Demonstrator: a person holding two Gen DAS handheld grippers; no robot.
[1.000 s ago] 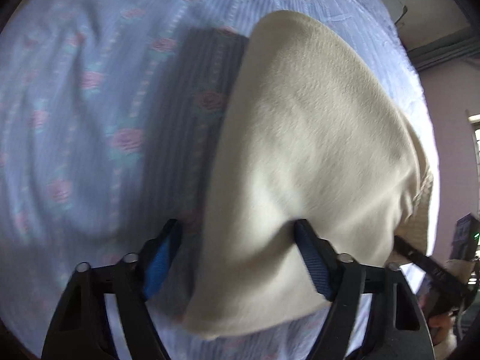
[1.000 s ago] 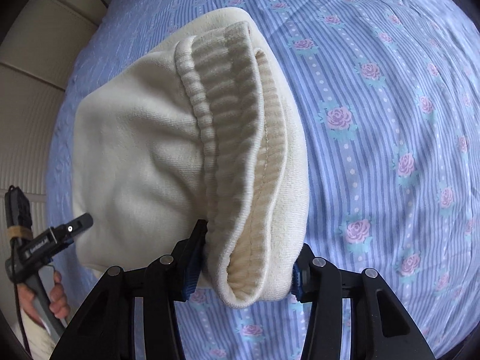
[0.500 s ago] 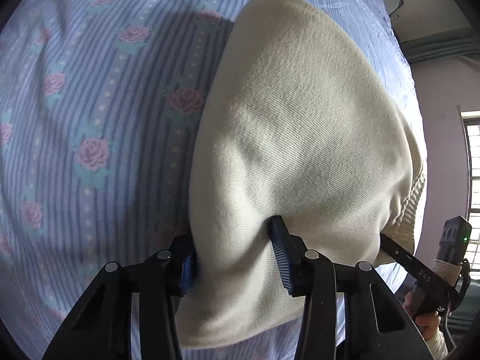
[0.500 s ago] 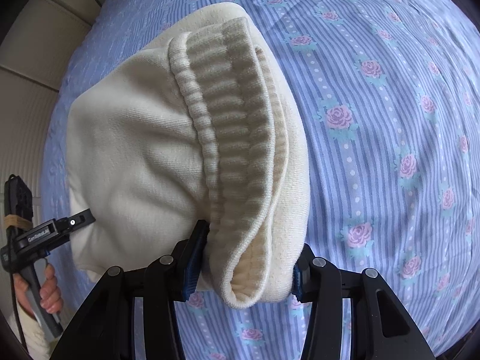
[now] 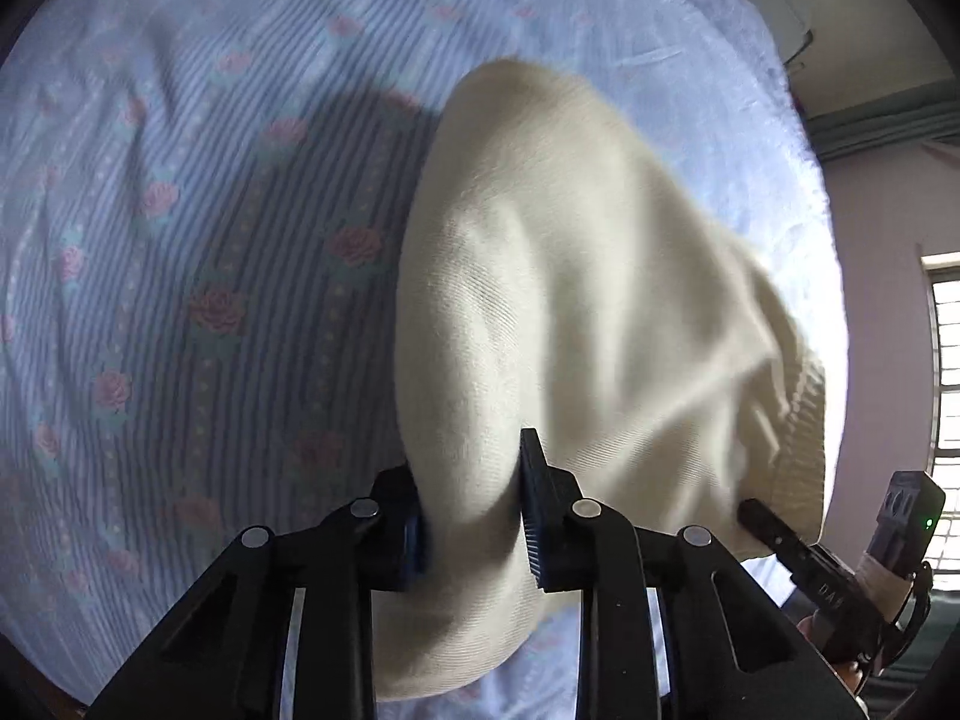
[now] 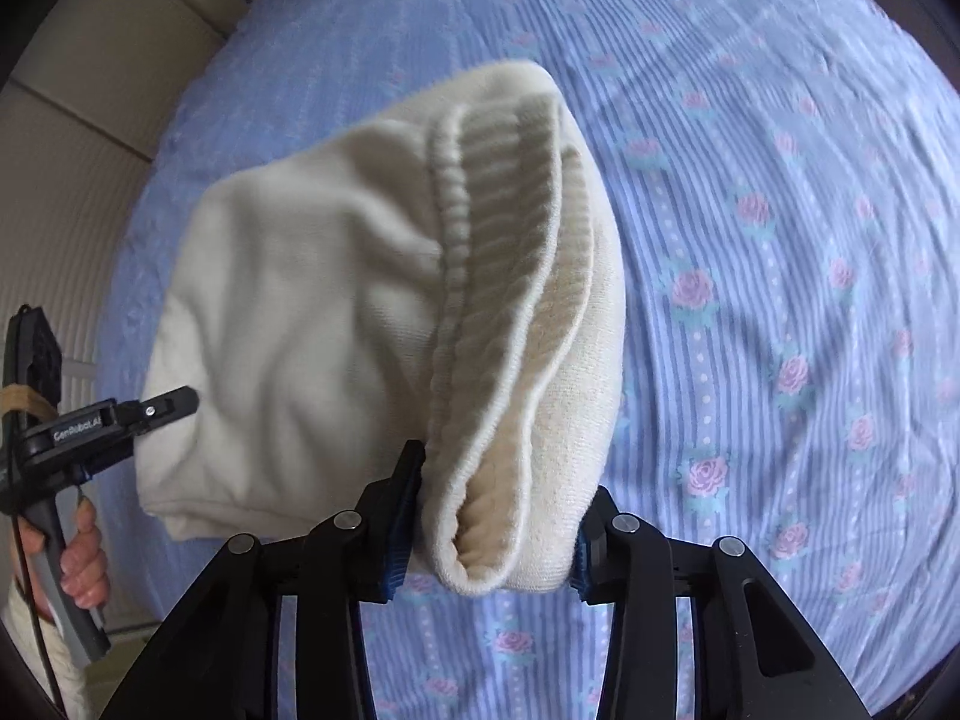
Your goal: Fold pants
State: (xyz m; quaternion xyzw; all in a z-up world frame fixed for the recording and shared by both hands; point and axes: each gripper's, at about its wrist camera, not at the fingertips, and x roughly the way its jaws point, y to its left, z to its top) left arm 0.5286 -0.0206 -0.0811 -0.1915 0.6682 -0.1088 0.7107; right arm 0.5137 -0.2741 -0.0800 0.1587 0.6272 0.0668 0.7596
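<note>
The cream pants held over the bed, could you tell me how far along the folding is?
Done: the cream pants look doubled over already. In hand: the left gripper closes on plain fabric, while the right gripper closes on the ribbed waistband, lifting the bundle above the floral bedsheet. Left: laying it down and finishing the fold.

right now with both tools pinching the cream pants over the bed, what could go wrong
1. The left tool pinches only a gathered bunch of plain fabric while its jaws are closing; the cream pants could slip or crease there.
2. The right tool holds the thick ribbed waistband in several layers, jaws closing, so an inner layer may slide out.
3. The pants hang bunched above the floral bedsheet, so laying them down now could trap wrinkles.
</note>
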